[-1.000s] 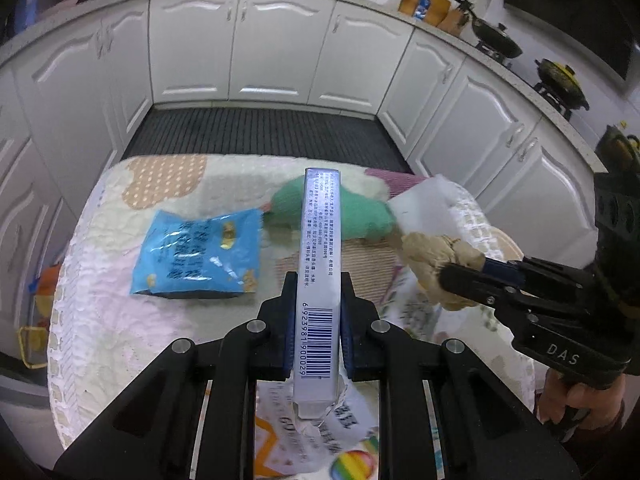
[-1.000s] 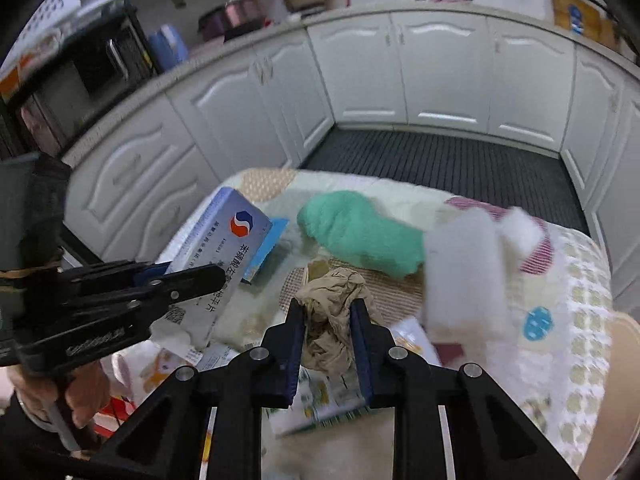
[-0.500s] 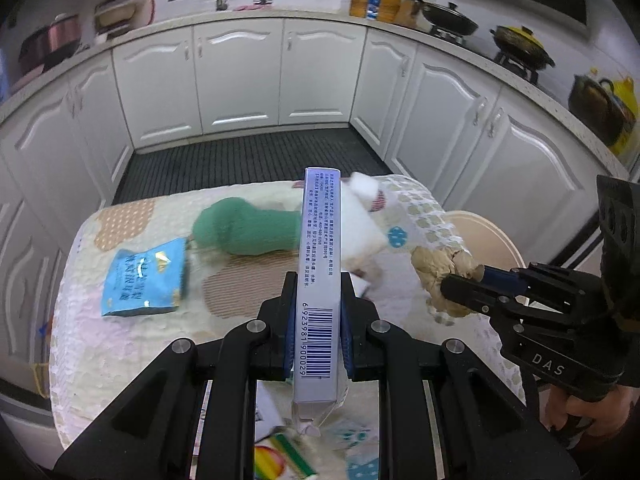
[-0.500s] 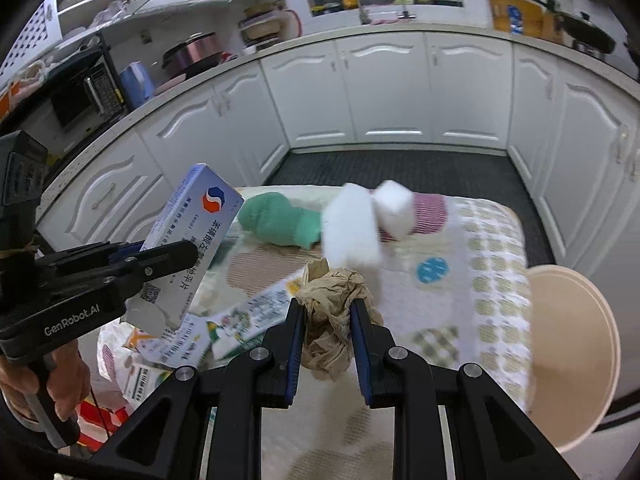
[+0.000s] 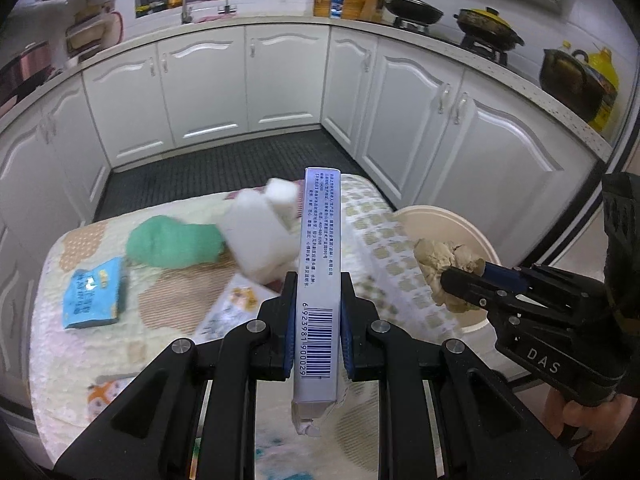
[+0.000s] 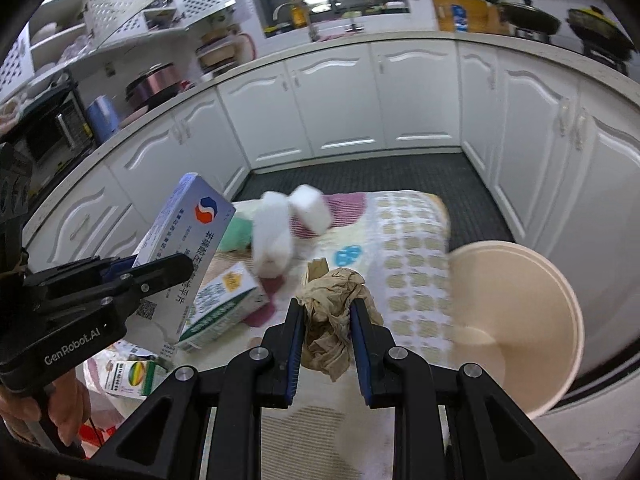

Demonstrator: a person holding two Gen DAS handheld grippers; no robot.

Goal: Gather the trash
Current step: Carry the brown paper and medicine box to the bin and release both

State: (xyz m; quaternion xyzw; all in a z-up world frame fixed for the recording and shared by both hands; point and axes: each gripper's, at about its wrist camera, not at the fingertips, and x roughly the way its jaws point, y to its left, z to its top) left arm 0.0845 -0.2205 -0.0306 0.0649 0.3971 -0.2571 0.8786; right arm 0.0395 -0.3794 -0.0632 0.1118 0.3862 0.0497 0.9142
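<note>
Left wrist view: the left tongs (image 5: 316, 344) pinch a slim carton (image 5: 318, 292) upright by its stiff, light narrow sides, above the bench (image 5: 80, 360).

Right wrist view: the right tongs (image 6: 327, 336) squeeze soft crumpled paper (image 6: 330, 312) mid-wad, beside the cream bin (image 6: 560, 300).

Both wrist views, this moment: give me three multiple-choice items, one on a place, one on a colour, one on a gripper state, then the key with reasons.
1. Where is the bin?
A. off the table's right edge
B. on the table
C. on the counter

2. What colour is the soft lump on the table?
A. red
B. green
C. black

3. What does the right gripper hold?
A. nothing
B. a box
C. crumpled paper

Key: 1 A, its beige rim sits beyond the cloth's right edge; 2 B, it shows green beside the white blocks; 3 C, its pads pinch the brown paper, while the left gripper has the box.
</note>
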